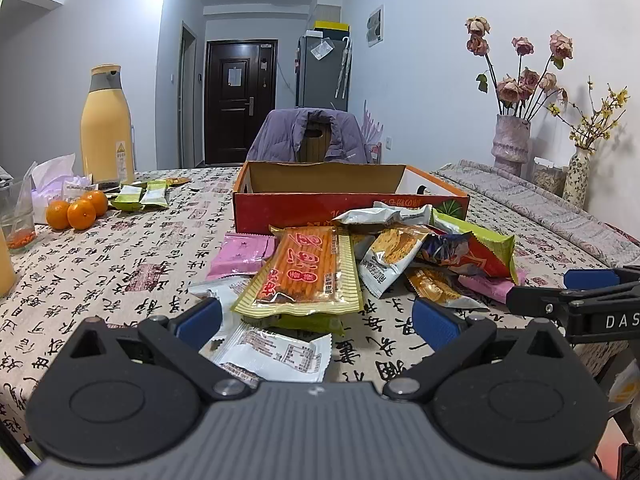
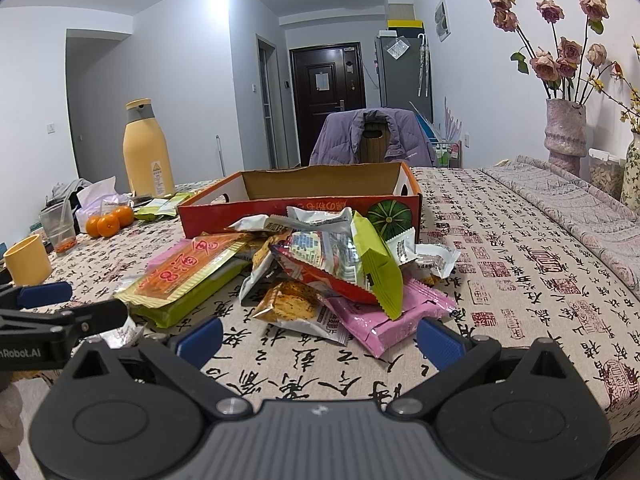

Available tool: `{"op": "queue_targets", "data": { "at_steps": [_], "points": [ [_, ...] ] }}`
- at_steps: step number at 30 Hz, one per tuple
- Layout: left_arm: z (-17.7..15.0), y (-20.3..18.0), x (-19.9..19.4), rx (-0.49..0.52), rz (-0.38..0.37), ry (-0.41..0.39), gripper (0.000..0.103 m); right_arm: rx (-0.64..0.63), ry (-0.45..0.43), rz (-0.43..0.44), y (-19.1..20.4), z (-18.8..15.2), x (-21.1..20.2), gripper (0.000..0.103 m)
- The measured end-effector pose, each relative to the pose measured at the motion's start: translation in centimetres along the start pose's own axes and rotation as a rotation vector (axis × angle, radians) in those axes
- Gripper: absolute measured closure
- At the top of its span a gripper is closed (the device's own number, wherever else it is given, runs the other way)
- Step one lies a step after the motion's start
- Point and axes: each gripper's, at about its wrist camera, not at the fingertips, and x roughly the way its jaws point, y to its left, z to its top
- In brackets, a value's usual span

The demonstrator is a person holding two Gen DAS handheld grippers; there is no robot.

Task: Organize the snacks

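Note:
A pile of snack packets lies on the table in front of an open red cardboard box [image 1: 344,204] [image 2: 280,210]. On top is a long orange-and-yellow biscuit pack [image 1: 304,276] [image 2: 184,272]. Around it lie a pink packet [image 1: 240,258] [image 2: 384,320], a red-and-green packet [image 1: 484,254] [image 2: 360,268], a cracker packet [image 1: 394,250] [image 2: 296,308] and a white packet [image 1: 276,354]. My left gripper [image 1: 316,320] is open and empty, just short of the pile. My right gripper [image 2: 318,338] is open and empty, near the pink packet.
A yellow flask [image 1: 106,128] [image 2: 146,152], three oranges [image 1: 78,210] [image 2: 110,220], green sachets [image 1: 140,196] and a glass [image 1: 18,220] stand at the left. A yellow cup [image 2: 26,260] is nearer. Flower vases [image 1: 512,140] [image 2: 566,136] stand at the right. A chair [image 1: 312,136] is behind the table.

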Motion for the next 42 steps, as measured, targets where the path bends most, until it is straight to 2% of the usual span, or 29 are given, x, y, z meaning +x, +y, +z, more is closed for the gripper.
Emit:
{"op": "queue_targets", "data": {
  "at_steps": [13, 20, 29, 42],
  "points": [
    [-0.3, 0.6, 1.2, -0.003, 0.012, 0.047, 0.0, 0.001, 0.015, -0.004, 0.1, -0.1, 0.2, 0.0],
    [-0.6, 1.3, 3.3, 0.015, 0.049, 0.123, 0.0, 0.015, 0.047, -0.017, -0.5, -0.6, 1.6, 0.0],
    [-1.4, 3.0, 6.0, -0.013, 0.065, 0.221, 0.0, 0.027, 0.075, -0.027, -0.9, -1.0, 2.5, 0.0],
    [-1.3, 2.9, 6.5, -0.006, 0.078, 0.232, 0.001, 0.027, 0.09, -0.016, -0.6, -1.1, 3.0, 0.0]
  ]
}}
